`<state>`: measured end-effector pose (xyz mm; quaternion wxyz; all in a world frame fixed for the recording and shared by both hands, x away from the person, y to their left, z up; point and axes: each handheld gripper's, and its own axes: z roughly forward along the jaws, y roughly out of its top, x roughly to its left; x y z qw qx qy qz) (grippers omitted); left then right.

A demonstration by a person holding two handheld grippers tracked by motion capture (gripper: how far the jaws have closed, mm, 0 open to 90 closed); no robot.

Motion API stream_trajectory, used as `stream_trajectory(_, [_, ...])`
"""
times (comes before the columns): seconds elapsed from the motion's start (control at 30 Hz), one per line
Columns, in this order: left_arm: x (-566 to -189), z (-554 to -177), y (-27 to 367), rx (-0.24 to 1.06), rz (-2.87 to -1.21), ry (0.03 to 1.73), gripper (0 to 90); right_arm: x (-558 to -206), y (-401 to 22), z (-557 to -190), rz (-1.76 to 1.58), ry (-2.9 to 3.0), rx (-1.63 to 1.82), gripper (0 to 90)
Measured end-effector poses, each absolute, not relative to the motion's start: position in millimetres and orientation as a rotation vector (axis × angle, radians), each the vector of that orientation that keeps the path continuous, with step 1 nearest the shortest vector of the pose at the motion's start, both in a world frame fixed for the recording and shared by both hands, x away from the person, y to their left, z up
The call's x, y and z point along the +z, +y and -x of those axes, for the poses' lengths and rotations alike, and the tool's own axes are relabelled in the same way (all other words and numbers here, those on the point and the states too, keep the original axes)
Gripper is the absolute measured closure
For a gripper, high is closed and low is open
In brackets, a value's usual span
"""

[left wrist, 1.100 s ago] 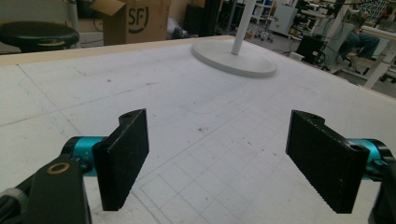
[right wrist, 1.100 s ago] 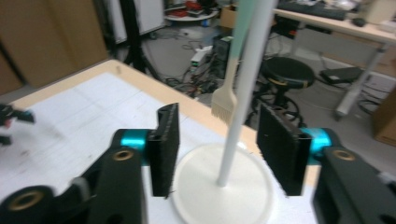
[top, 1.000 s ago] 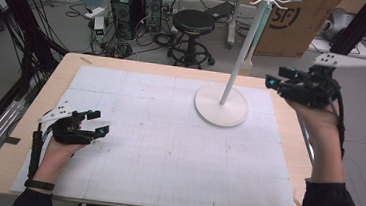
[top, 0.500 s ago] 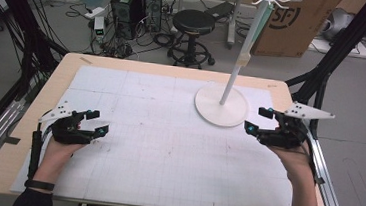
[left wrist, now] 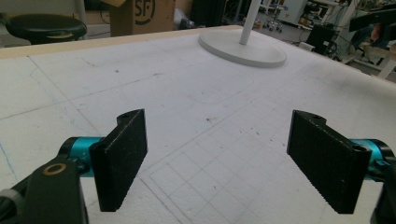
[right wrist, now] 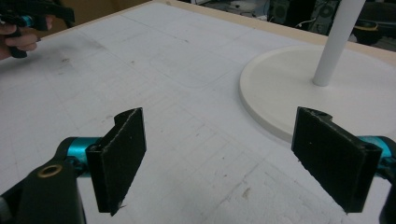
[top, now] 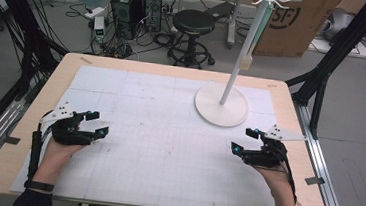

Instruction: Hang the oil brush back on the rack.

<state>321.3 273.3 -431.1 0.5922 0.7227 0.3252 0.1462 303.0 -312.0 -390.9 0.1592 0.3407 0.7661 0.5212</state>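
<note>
We see the white stand (top: 221, 105) on the tabletop (top: 167, 147), its top cut off, just beyond our right claw (top: 246, 140), whose jaws have just been opening, and well apart from our left claw (top: 98, 123), both spread and empty.

The white stand (top: 221, 104) sits on the far right part of the table's white mat. Its flat round base lies level on the mat, and a slim white pole rises from the middle, leaning slightly rightward in the high view, topped by small curled hooks. Nothing touches it.
</note>
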Motion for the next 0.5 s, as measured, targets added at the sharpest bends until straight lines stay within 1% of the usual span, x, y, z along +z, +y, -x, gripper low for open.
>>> stream_trajectory(0.5, [-432, -322, 272, 0.339, -1.685, 0.757, 20.7, -406, -315, -302, -1.011, 2.194, 1.458, 16.8])
